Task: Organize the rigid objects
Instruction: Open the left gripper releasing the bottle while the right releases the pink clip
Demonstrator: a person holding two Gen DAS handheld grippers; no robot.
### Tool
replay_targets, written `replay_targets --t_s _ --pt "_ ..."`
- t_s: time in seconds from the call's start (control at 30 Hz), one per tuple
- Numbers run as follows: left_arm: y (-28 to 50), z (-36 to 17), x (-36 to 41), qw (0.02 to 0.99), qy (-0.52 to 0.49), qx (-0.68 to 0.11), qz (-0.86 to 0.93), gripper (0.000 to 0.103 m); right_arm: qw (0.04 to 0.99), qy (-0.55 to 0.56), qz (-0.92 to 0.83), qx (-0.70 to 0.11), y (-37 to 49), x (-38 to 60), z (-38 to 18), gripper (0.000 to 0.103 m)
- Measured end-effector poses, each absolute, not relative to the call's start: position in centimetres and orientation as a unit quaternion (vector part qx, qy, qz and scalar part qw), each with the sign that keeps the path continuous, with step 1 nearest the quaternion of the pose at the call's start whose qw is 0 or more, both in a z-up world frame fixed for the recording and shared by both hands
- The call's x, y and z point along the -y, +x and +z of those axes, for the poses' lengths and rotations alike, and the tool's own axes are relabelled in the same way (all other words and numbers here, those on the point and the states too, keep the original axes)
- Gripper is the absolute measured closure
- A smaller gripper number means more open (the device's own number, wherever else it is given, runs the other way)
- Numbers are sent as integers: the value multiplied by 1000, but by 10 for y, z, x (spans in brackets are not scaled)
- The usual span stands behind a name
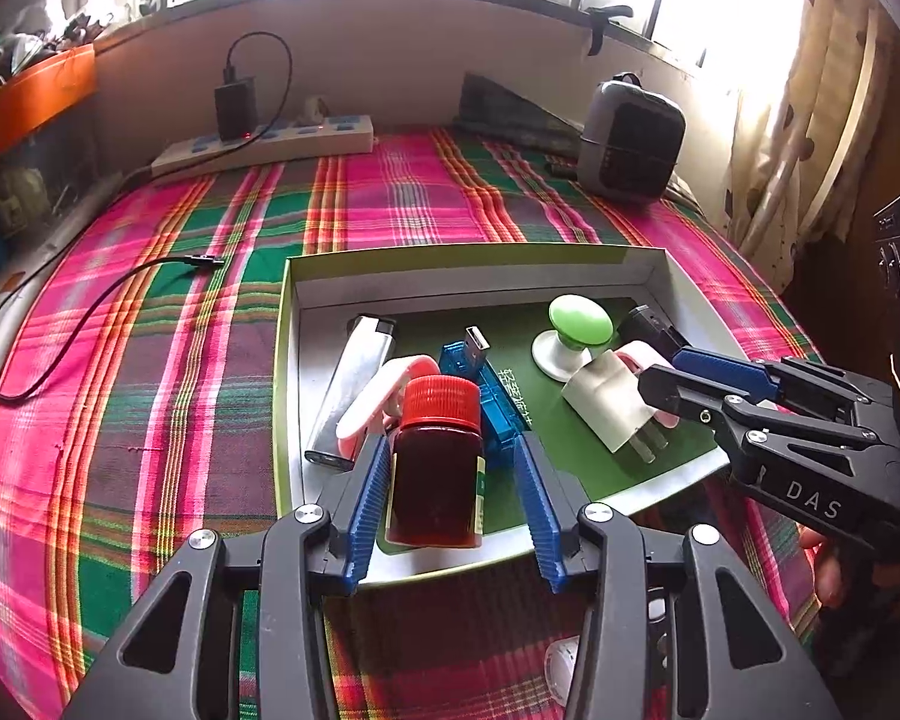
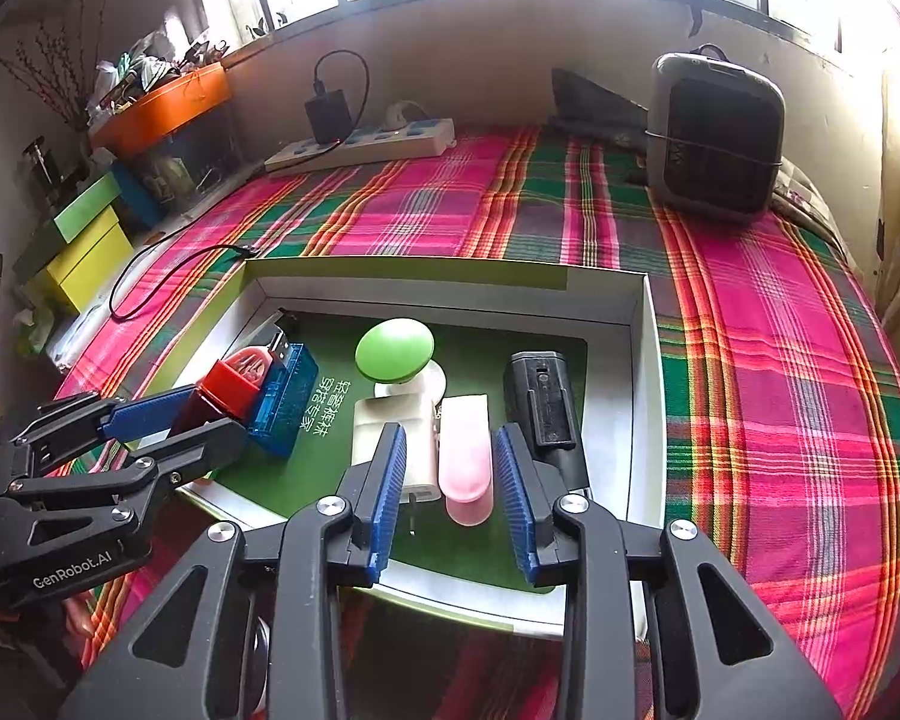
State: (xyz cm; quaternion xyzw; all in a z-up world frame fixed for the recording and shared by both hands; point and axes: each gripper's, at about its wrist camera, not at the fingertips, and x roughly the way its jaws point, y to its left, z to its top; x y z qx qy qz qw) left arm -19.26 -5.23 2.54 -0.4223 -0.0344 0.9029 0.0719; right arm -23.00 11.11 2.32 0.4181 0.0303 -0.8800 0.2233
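A shallow white box with a green floor lies on the plaid bed. In it are a silver lighter, a blue USB adapter, a green-topped knob, a white plug, a black device and pink pieces. My left gripper has a red-capped brown bottle between its fingers at the box's near edge; the right pad stands slightly off it. My right gripper is open around a pink case in the box; it also shows in the left wrist view.
A power strip with a black charger lies at the back. A grey speaker-like box stands back right. A black cable trails on the left. Coloured boxes stand off the bed's left edge.
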Motion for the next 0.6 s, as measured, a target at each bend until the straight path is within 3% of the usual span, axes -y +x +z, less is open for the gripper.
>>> replay_targets --t_s 0.6 --pt "-158 42 54 63 -404 36 912 61 210 405 -890 -25 -199 -119 35 69"
